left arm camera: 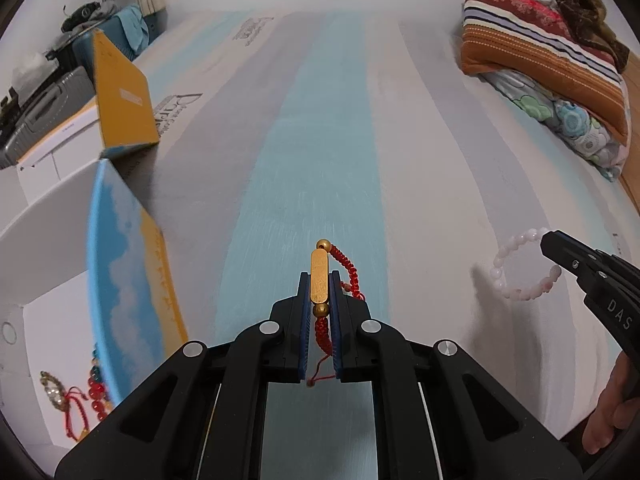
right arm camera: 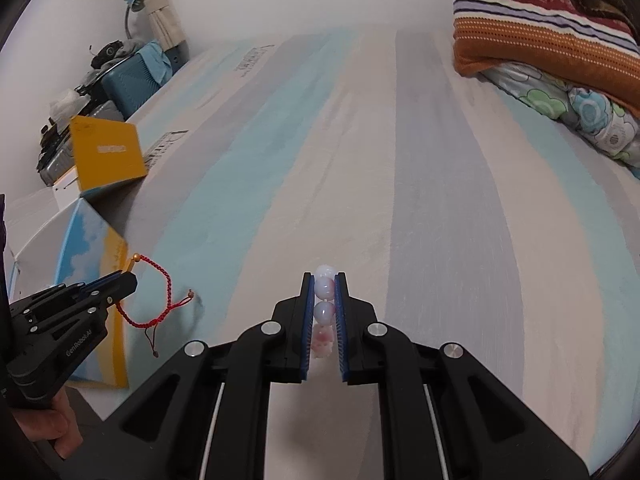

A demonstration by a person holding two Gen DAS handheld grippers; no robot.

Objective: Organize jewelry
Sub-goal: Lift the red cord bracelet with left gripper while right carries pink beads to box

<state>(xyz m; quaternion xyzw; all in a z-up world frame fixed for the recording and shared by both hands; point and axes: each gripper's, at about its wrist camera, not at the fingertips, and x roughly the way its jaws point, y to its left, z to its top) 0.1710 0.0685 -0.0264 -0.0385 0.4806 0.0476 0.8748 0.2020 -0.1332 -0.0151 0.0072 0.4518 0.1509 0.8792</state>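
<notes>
The left claw is pressed together on a red cord bracelet, pinched at its long gold bar between the blue pads, with a small gold bead at each end of the bar. The rest of the red cord is seen hanging loose in a loop beside the claw, above the striped bed sheet. The right claw is pinched on a pale pink bead bracelet; several round beads are held in a row between its pads, and in the left wrist view the ring of beads is seen hanging from the claw tip, clear of the sheet. At the left edge of the bed a blue and yellow box is placed, with a white tray next to it, in which other red and gold jewelry is laid. Folded blankets are piled at the far right of the bed.
</notes>
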